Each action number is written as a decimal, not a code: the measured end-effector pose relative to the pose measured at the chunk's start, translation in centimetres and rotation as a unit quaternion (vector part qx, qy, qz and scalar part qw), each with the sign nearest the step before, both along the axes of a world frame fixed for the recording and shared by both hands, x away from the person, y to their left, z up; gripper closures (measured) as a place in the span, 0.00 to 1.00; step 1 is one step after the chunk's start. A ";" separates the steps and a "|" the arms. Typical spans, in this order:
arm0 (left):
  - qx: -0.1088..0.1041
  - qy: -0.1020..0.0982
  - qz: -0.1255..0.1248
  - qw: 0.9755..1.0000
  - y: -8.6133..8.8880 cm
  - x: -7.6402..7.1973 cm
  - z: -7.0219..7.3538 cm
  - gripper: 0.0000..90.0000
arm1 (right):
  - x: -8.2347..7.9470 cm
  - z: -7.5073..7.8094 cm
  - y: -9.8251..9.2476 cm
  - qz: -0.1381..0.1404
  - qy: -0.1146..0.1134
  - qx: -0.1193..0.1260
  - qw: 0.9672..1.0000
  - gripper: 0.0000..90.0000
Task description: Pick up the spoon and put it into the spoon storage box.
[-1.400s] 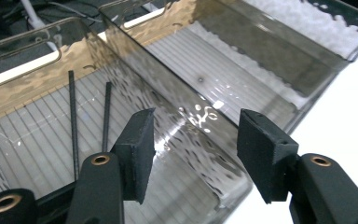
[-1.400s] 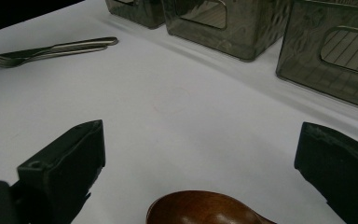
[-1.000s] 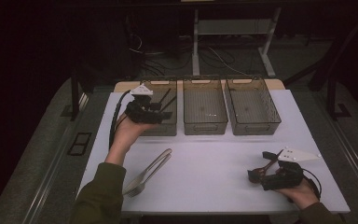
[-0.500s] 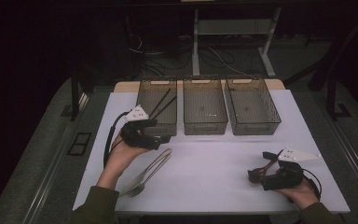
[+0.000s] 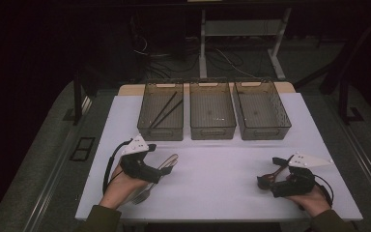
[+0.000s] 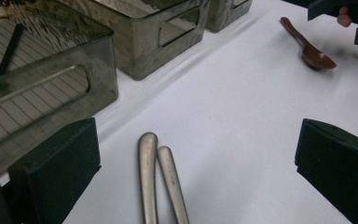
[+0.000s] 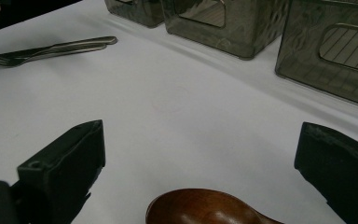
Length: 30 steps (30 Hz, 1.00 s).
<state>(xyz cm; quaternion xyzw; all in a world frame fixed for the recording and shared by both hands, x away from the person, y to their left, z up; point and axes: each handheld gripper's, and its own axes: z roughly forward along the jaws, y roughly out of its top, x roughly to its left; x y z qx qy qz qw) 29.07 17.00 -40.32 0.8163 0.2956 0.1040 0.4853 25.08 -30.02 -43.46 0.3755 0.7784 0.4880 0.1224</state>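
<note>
Two grey metal utensils [image 6: 161,182], one of them a fork whose tines show in the right gripper view [image 7: 51,49], lie side by side and touching near the front left corner of the white tabletop [image 5: 212,164], handles pointing toward the bins. The left gripper [image 5: 155,175], held in the person's left hand [image 5: 121,186], sits over them; in the left gripper view its two black jaws stand wide apart, one on each side of the handles, touching neither. A dark brown wooden spoon [image 5: 270,176] lies near the front right corner, its bowl facing the middle of the tabletop. The right gripper [image 5: 266,182], held in the person's right hand [image 5: 314,200], is just behind the spoon; in the right gripper view its jaws are also spread wide, with the spoon's bowl [image 7: 205,207] between them at the bottom, gripped by neither. Along the back edge three smoky translucent plastic bins stand in a row, close together. The left bin [image 5: 162,110] holds two thin black sticks [image 5: 166,108] lying diagonally; the middle bin [image 5: 212,110] and the right bin [image 5: 262,109] show bare ribbed floors. A black cable [image 5: 110,164] loops from the left gripper beside the left edge.
</note>
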 end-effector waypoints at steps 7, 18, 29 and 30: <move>-0.010 0.008 -0.008 1.000 0.2 -1.3 -1.0 0.00 | -0.2 0.3 0.1 0.012 0.007 -0.006 1.000 0.02; -0.002 -0.001 -0.016 1.000 0.1 -1.4 -1.0 0.00 | 0.5 1.4 -1.2 -0.001 0.026 -0.026 0.999 0.22; 0.001 0.002 -0.020 1.000 0.0 -1.3 -1.3 0.00 | 3.3 1.2 -3.0 -0.036 0.057 -0.075 0.995 0.65; 0.001 0.001 -0.021 1.000 0.0 -1.3 -1.3 0.00 | 3.6 1.2 -3.2 -0.041 0.059 -0.076 0.994 0.70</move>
